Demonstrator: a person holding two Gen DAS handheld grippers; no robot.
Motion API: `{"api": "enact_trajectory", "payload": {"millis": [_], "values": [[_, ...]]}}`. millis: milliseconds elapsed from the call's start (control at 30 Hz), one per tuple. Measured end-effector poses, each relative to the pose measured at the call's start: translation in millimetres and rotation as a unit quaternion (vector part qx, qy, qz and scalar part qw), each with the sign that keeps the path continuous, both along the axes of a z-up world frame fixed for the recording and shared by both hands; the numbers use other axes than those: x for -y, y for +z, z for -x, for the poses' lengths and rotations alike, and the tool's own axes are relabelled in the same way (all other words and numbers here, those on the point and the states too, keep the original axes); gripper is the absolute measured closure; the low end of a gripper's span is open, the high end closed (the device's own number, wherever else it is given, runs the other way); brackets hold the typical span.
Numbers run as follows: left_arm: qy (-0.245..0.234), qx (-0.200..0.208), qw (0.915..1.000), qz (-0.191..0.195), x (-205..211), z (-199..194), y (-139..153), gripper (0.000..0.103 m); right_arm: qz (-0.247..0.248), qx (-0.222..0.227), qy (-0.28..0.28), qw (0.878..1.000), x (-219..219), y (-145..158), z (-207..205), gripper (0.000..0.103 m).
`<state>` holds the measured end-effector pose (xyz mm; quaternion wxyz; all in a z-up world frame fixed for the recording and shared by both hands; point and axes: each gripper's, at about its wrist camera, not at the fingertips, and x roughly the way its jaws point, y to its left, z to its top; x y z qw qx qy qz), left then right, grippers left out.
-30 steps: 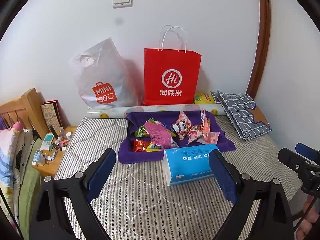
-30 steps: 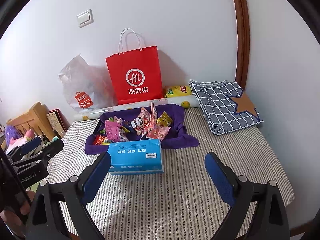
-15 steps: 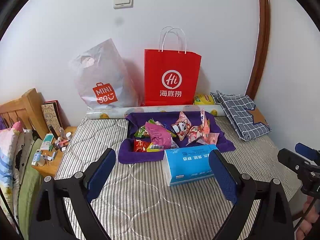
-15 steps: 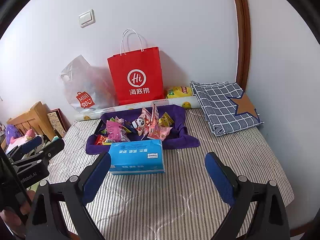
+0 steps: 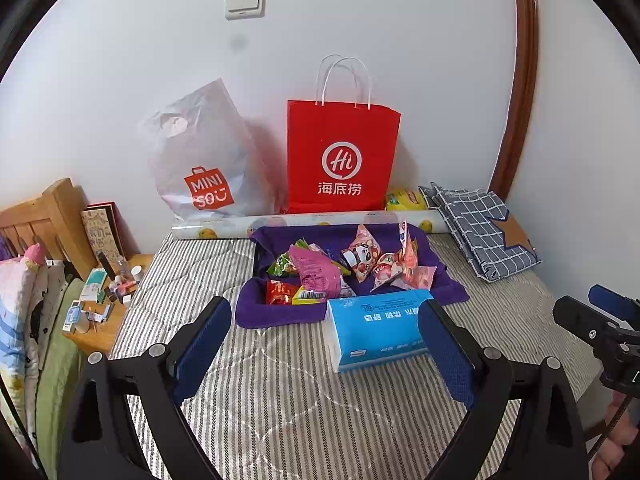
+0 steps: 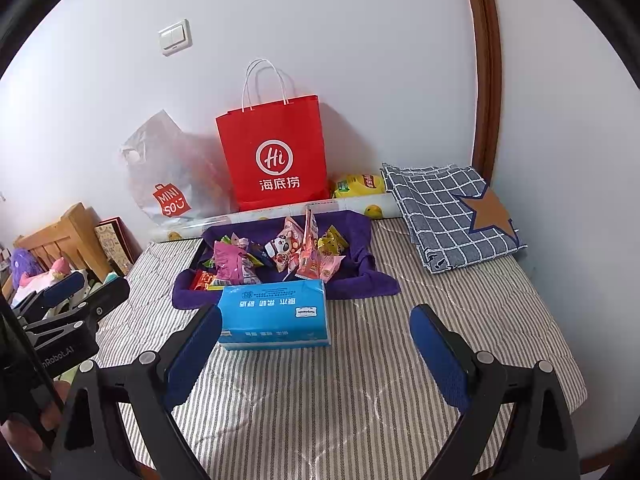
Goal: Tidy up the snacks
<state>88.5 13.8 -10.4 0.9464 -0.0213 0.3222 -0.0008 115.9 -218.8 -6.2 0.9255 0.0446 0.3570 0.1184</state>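
left wrist view, both jaws spread wide, tissue pack (image 5: 376, 330) touching purple tray (image 5: 256, 312) front edge

A plain white wall (image 5: 120, 80) fills the back, with a cream light switch (image 5: 245, 2) high on it. A curved brown wooden door frame (image 5: 520, 80) runs up the right. Grey-striped quilted bed (image 5: 300, 420) below; a light wooden headboard (image 5: 44, 216) and a small cluttered wooden bedside stand (image 5: 100, 336) sit left.
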Motion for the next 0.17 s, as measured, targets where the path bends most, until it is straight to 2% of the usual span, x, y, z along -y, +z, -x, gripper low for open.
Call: {"api": "enact_trajectory", "payload": {"millis": [167], "values": [[0.001,0.001,1.0,0.0,0.0,0.4,0.7,0.009,0.0,0.0,0.001,1.0,0.1,0.5,0.3,0.008]]}}
